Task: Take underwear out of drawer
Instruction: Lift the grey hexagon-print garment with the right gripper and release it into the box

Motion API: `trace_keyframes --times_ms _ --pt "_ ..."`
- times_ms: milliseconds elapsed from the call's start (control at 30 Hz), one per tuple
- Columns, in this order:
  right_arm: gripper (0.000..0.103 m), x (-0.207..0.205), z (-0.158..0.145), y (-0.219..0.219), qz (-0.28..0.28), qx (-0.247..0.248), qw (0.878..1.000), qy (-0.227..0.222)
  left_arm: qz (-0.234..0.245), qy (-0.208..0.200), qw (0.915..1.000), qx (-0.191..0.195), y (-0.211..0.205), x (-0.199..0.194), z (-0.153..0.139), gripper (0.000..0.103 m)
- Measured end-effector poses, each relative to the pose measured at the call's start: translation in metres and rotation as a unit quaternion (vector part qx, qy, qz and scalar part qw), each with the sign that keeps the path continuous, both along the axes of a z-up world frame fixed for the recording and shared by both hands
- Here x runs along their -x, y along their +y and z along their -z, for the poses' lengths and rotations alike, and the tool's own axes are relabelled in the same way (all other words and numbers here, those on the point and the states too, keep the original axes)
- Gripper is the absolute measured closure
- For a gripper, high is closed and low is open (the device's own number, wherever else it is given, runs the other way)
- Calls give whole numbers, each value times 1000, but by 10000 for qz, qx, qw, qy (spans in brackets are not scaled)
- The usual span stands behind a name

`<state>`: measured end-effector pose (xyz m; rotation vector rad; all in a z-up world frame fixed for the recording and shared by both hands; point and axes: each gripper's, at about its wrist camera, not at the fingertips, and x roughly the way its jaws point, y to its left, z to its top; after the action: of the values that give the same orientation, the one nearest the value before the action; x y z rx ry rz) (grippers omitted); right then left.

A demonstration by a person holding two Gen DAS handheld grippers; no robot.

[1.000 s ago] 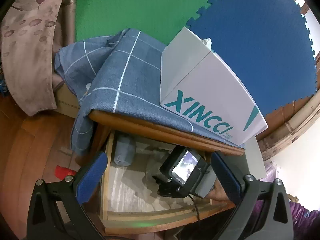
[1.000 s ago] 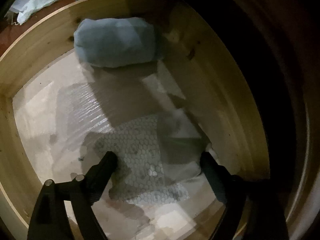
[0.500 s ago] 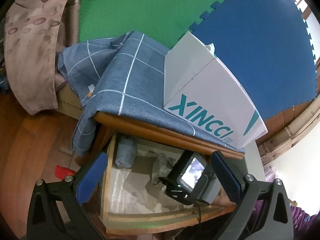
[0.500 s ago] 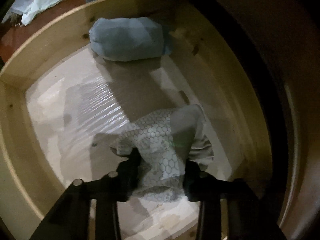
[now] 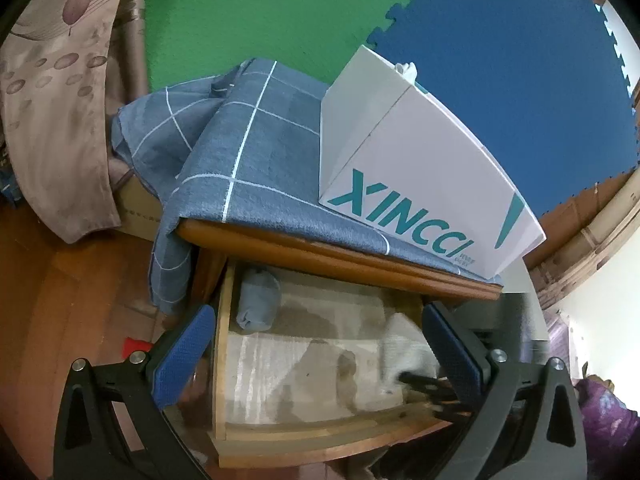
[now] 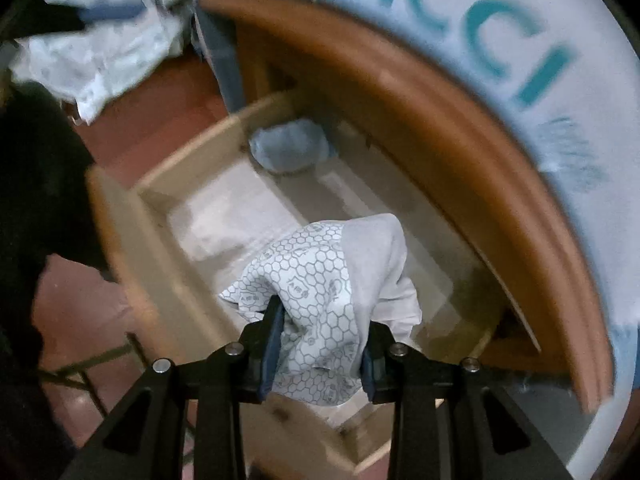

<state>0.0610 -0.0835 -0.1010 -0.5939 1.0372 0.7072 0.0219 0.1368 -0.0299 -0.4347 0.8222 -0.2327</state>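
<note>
The white underwear with a grey honeycomb print (image 6: 328, 300) hangs bunched between the pads of my right gripper (image 6: 320, 352), which is shut on it above the open wooden drawer (image 6: 160, 248). In the left wrist view the same garment (image 5: 404, 344) shows blurred at the drawer's right end, with the right gripper's black fingers (image 5: 424, 384) beneath it. My left gripper (image 5: 316, 356) is open, its blue pads wide apart in front of the drawer (image 5: 224, 360) with nothing between them. A rolled blue-grey garment (image 5: 258, 300) lies in the drawer's far left corner (image 6: 288, 146).
A white XINCCI box (image 5: 420, 184) sits on a blue checked cloth (image 5: 248, 152) covering the tabletop over the drawer. Green and blue foam mats (image 5: 480, 60) line the wall. A brown curtain (image 5: 52, 100) hangs at left. White plastic (image 6: 100, 60) lies on the wooden floor.
My right gripper closed on the honeycomb underwear on the drawer floor, then rose with it out of the drawer. The left gripper stayed almost still.
</note>
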Motion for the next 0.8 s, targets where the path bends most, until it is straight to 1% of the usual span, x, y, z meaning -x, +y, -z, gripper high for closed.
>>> trace_keyframes --times_ms 67,133,233,300,433,467,500,533,600,633,733,800 --pt "71 11 -22 -8 106 -326 9994 -7 2 7 10000 -1 0 0 0 1" --pt "71 28 -33 -14 190 -567 9982 -2 -4 -10 10000 3 0 1 0 1" --pt "70 47 -62 -23 291 -875 9956 -155 18 38 10000 -20 -2 0 1 1" --pt "70 56 -86 -28 341 -1106 9930 -230 38 33 9999 -104 -4 0 1 1" --pt "70 68 -133 -38 437 -1447 9871 -533 143 18 9994 -308 -12 2 0 1" --pt "70 68 -149 -42 507 -1556 9843 -665 176 13 9992 -356 -14 2 0 1" --pt "70 68 -158 -45 549 -1615 9826 -737 200 7 9990 -398 -16 2 0 1" --pt "70 66 -175 -51 620 -1752 9791 -825 236 -1 9987 -461 -18 3 0 1" --pt "70 61 -199 -62 739 -1949 9735 -940 302 -10 9981 -537 -21 4 -1 1" --pt "70 55 -215 -70 839 -2010 9699 -1089 339 -26 9978 -567 -23 4 -1 1" --pt "70 39 -241 -79 1035 -1981 9656 -1331 396 -32 9972 -629 -26 6 -1 1" --pt "70 22 -249 -82 1168 -1934 9644 -1374 439 -12 9970 -632 -27 5 0 1"
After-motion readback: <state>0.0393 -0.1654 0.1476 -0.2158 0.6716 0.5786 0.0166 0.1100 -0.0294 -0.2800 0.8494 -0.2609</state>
